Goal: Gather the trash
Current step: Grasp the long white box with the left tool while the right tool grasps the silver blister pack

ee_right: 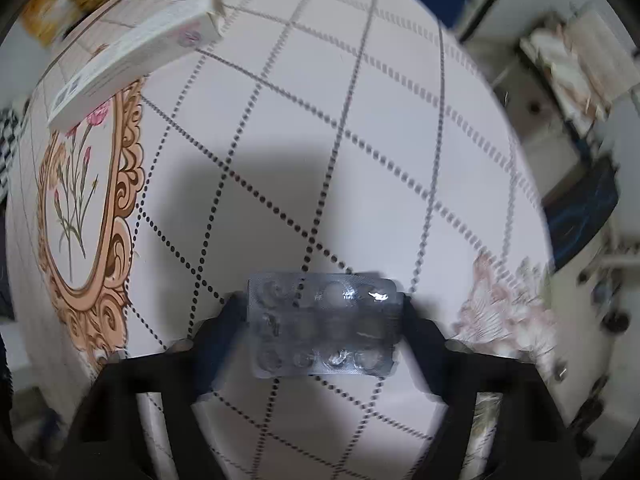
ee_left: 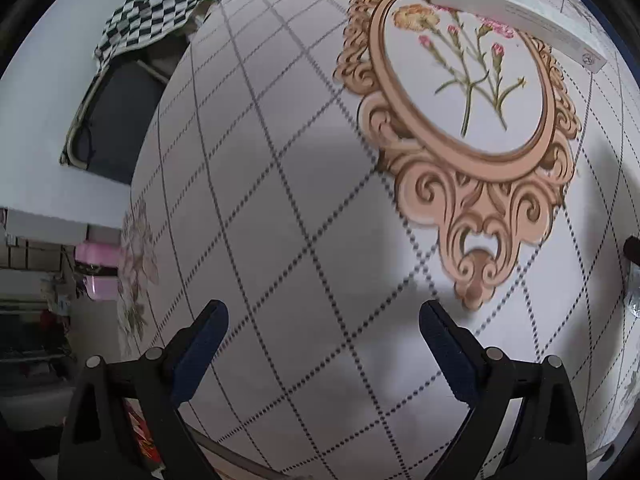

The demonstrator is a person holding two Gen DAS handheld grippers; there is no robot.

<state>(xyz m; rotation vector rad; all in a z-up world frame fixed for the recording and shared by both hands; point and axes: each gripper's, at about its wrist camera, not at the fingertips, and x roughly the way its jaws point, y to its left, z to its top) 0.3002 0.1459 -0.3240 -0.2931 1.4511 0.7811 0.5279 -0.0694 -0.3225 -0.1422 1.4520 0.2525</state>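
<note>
The worktop carries a white carton by its printed oval frame. Well away from that frame, the right hand-held gripper brackets an empty pill strip, apparently pinching its ends; the thin foil could buckle and slip. The left hand-held gripper gapes empty.

We see two wrist fisheyes, both aimed steeply down at the tablecloth, fairly close. Left cam looks past its jaws: oval flower print ahead-right, white carton beyond it. Right cam, w/ motion blur, has the same print and carton ahead-left of its jaws. That's the shared patch.
</note>
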